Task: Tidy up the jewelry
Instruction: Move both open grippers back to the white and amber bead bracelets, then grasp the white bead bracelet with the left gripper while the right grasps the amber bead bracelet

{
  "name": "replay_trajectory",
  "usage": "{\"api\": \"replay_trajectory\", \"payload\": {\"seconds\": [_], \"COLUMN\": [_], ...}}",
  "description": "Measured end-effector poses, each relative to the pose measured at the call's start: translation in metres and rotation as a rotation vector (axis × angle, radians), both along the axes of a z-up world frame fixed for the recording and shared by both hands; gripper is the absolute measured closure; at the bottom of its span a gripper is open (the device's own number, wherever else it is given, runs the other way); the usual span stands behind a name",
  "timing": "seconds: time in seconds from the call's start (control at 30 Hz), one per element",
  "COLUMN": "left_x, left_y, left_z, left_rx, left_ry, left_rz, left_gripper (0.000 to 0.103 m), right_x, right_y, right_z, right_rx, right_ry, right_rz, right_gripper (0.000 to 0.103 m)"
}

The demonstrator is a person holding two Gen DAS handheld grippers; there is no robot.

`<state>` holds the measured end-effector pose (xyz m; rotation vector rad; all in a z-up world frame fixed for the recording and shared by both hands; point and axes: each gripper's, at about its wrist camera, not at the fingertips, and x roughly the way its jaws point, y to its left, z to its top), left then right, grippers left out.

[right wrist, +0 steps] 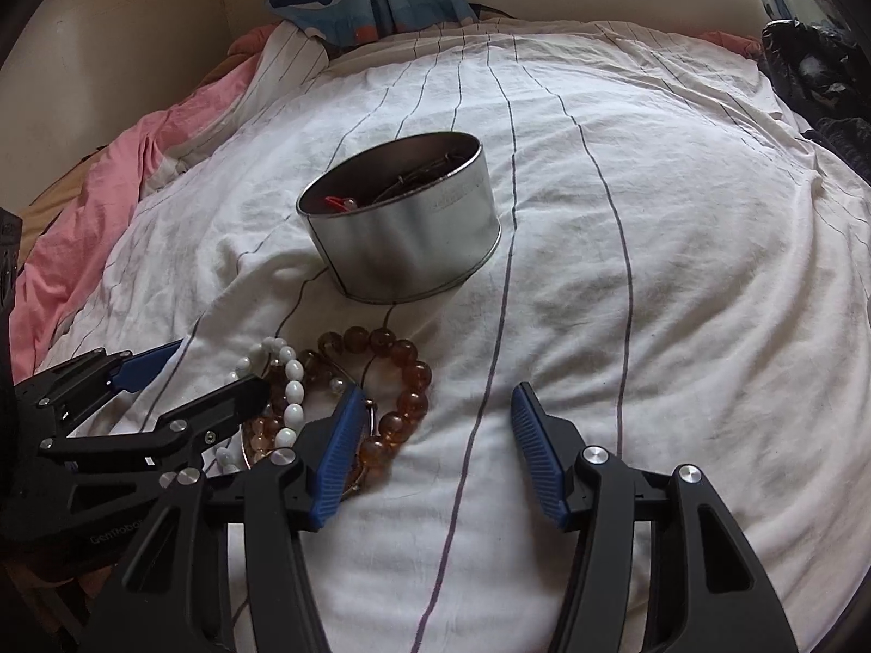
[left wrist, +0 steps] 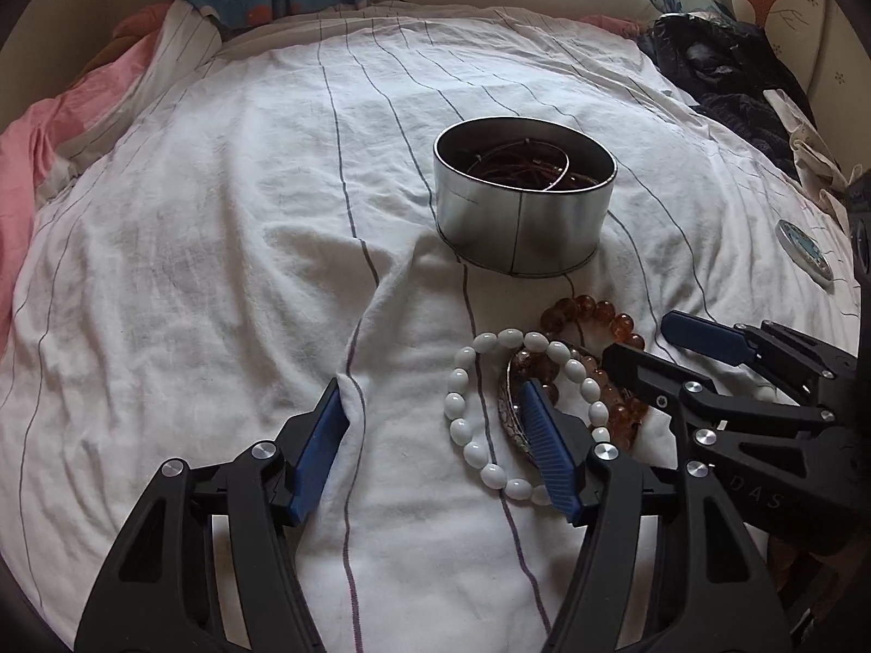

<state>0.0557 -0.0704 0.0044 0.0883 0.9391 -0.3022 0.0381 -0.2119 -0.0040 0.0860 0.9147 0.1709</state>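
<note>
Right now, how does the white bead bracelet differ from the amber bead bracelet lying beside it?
The white bracelet has opaque, oval beads; the amber bracelet has see-through, round ones. The white bracelet's beads look smaller than the amber bracelet's. The white bracelet lies nearer the left gripper, the amber bracelet nearer the right gripper. Both lie in one overlapping pile on the striped sheet, outside the round tin.

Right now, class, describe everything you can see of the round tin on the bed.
The tin is a low, round, lidless container of dull silver metal with a dark vertical seam on its wall. It stands upright on the striped white sheet, just beyond the pile of beaded bracelets, apart from them. Inside lie dark reddish cords and a thin metal bangle; the right view also shows something small and red. No gripper touches it.
</note>
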Motion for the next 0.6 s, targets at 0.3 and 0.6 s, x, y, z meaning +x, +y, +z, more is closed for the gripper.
{"api": "replay_trajectory", "payload": {"seconds": [0.3,0.6], "left_x": [-0.014,-0.006], "left_y": [-0.001,-0.022], "left_z": [0.007,-0.007], "left_rx": [-0.038,0.130], "left_ry": [0.005,-0.015], "left_rz": [-0.011,-0.058], "left_gripper": [0.046,0.047], "right_x": [-0.016,0.003], "right_y": [-0.011,-0.004], "right_z": [0.007,0.002], "right_rx": [-0.123,-0.160], "right_ry": [0.016,-0.011], "right_rz": [0.054,0.008], "right_gripper": [0.050,0.050]}}
